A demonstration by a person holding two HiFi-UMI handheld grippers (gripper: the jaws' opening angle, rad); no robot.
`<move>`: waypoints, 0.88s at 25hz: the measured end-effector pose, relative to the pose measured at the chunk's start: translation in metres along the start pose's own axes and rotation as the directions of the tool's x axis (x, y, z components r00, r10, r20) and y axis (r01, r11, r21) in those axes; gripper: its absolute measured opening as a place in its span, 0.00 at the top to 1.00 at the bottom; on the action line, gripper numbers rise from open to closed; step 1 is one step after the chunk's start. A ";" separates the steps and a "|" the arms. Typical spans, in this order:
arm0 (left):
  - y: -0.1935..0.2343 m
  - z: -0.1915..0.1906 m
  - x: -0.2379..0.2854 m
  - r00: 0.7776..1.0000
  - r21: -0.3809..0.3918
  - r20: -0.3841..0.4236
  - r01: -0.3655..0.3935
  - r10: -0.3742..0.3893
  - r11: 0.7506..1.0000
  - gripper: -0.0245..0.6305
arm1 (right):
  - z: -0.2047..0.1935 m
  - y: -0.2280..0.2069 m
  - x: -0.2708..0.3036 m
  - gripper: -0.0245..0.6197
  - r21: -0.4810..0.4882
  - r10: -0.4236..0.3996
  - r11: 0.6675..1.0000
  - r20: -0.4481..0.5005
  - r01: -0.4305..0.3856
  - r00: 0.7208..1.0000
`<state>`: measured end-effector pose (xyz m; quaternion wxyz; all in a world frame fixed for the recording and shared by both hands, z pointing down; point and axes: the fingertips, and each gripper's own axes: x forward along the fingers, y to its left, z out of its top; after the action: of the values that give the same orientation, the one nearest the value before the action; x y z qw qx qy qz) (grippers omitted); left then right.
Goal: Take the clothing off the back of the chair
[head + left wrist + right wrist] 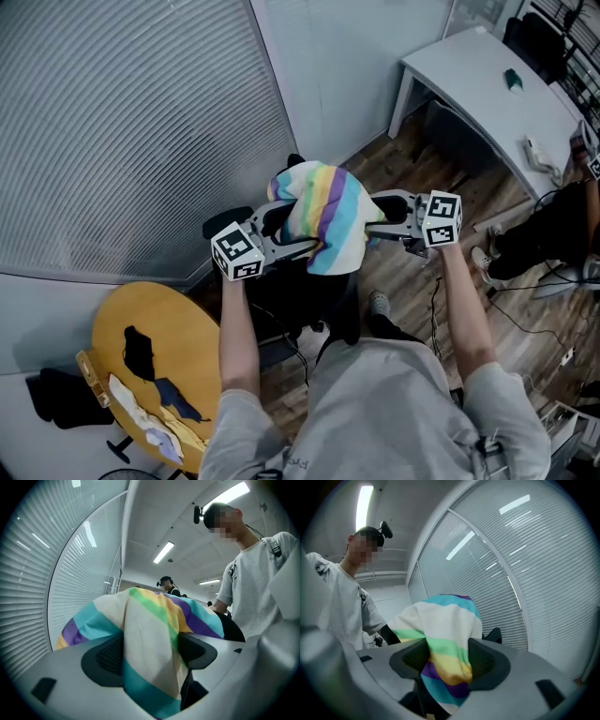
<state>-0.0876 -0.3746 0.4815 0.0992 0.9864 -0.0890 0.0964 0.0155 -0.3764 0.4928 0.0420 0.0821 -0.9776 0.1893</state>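
Clothing [323, 220], rainbow-striped, lies bunched on top of the black chair [305, 295] back and is not yet lifted clear. Left claw [150, 656] stands wide, with fabric hanging loosely between its pads. Right claw [443, 658] is narrower and pinches a fold. Judged remaining: close the left hold, then raise the clothing off.

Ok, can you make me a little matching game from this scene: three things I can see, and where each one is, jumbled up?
Things:
1. striped clothing
2. white desk
3. round wooden table

Places:
A. lower left of the head view, with scraps lying on it
B. between the fingers of the left gripper and of the right gripper
C. upper right of the head view, against the wall

Pairs: 1-B, 2-C, 3-A
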 end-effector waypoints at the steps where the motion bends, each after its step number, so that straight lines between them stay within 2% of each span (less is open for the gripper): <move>1: -0.002 -0.001 0.000 1.000 -0.001 0.003 0.001 -0.001 1.000 0.40 | 0.000 0.001 0.000 0.55 0.002 -0.002 1.000 0.008 0.002 1.000; 10: -0.015 -0.001 0.000 0.998 -0.026 0.047 -0.051 0.053 0.998 0.62 | 0.002 0.003 -0.002 0.67 0.003 -0.036 0.999 0.043 0.035 0.998; 16: -0.018 0.001 -0.004 0.984 -0.050 0.067 -0.163 0.166 0.985 0.74 | 0.010 0.002 -0.004 0.80 0.006 -0.143 0.990 0.087 0.142 0.986; 22: -0.018 0.002 -0.009 0.957 -0.060 0.062 -0.280 0.283 0.958 0.78 | 0.017 0.002 -0.010 0.83 -0.002 -0.274 0.961 0.104 0.275 0.956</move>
<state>-0.0921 -0.3566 0.4745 0.1061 0.9636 -0.2343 0.0725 0.0244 -0.3795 0.4756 0.0184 0.2263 -0.9591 0.1691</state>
